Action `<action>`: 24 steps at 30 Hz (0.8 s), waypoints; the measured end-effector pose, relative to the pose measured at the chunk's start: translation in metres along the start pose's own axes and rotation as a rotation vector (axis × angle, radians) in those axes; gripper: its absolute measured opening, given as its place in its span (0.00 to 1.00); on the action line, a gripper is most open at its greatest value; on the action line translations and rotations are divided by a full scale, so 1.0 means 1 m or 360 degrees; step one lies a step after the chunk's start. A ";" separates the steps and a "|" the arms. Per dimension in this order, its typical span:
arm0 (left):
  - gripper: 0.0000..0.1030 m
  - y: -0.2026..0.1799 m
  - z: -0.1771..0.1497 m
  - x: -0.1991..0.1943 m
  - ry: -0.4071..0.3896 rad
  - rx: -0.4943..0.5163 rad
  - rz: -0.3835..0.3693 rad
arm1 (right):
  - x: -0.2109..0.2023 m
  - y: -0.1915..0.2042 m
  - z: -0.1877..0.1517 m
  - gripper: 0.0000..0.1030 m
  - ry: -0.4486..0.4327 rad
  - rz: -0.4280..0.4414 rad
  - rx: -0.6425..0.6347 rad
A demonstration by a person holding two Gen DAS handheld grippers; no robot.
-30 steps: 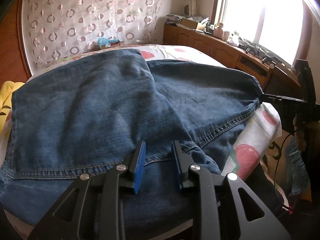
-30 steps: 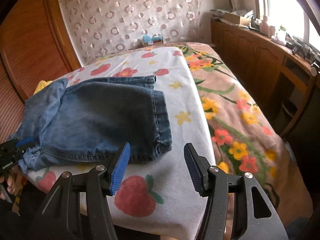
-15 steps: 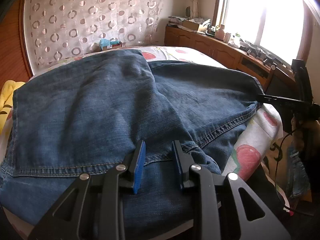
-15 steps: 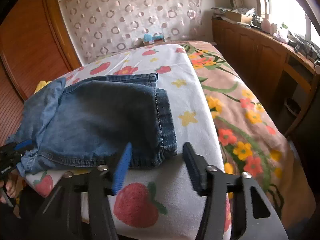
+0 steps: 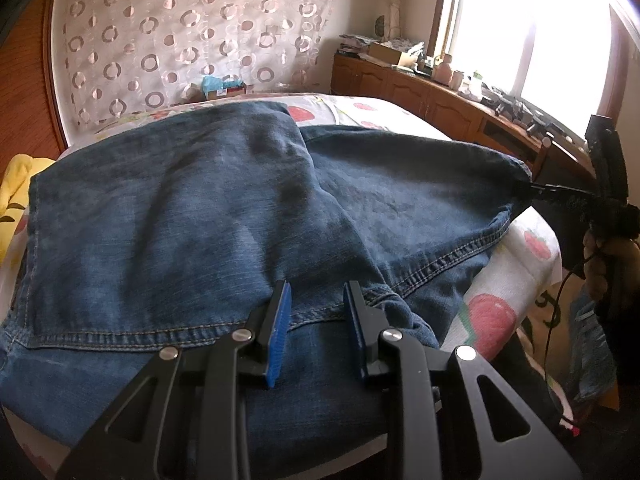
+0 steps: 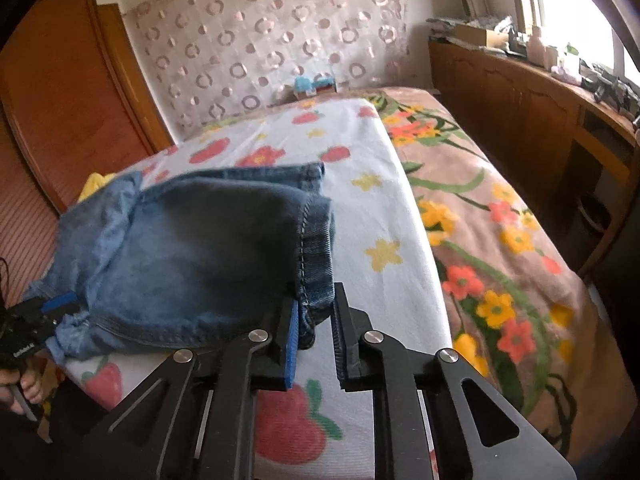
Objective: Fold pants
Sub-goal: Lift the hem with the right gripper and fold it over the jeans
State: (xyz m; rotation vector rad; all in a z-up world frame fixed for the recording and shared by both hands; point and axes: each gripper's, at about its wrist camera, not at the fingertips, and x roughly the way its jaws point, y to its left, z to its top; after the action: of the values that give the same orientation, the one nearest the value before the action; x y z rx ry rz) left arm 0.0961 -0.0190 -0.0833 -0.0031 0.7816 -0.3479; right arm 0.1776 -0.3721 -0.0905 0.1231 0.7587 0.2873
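Dark blue denim pants (image 5: 192,216) lie folded on a strawberry-print sheet (image 6: 376,216) on the bed. My left gripper (image 5: 316,300) sits at the near waistband edge with the jaws partly open around a fold of denim; they do not press it. My right gripper (image 6: 314,320) has its jaws nearly shut around the near hem corner of the pants (image 6: 200,252), with the cloth between the pads. In the left wrist view the right gripper (image 5: 536,190) pinches the far right corner. In the right wrist view the left gripper (image 6: 52,308) is at the far left corner.
A flowered brown blanket (image 6: 500,240) covers the bed's right half. Wooden cabinets (image 6: 532,92) with clutter run under the window. A patterned headboard (image 5: 192,44) with a small box (image 5: 222,87) is behind. A yellow cloth (image 5: 18,176) lies at the left.
My right gripper moved forward onto the hem corner and narrowed its jaws around it. My left gripper stayed at the waistband edge, and the denim has pulled a little tauter.
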 end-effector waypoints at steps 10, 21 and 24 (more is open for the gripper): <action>0.25 0.013 0.010 -0.039 -0.0134 -0.0036 0.0037 | -0.051 0.061 0.059 0.08 -0.0233 0.0164 -0.0218; 0.25 0.049 0.001 -0.091 -0.0258 -0.0123 0.0113 | -0.064 0.218 0.107 0.06 -0.0333 0.0516 -0.0610; 0.25 0.061 -0.008 -0.097 -0.0266 -0.0167 0.0127 | -0.058 0.262 0.104 0.06 -0.0301 0.0641 -0.0694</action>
State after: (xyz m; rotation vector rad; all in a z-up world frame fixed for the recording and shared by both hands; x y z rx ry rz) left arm 0.0456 0.0694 -0.0300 -0.0983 0.6315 -0.2275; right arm 0.1545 -0.1402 0.0787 -0.1115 0.4648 0.8052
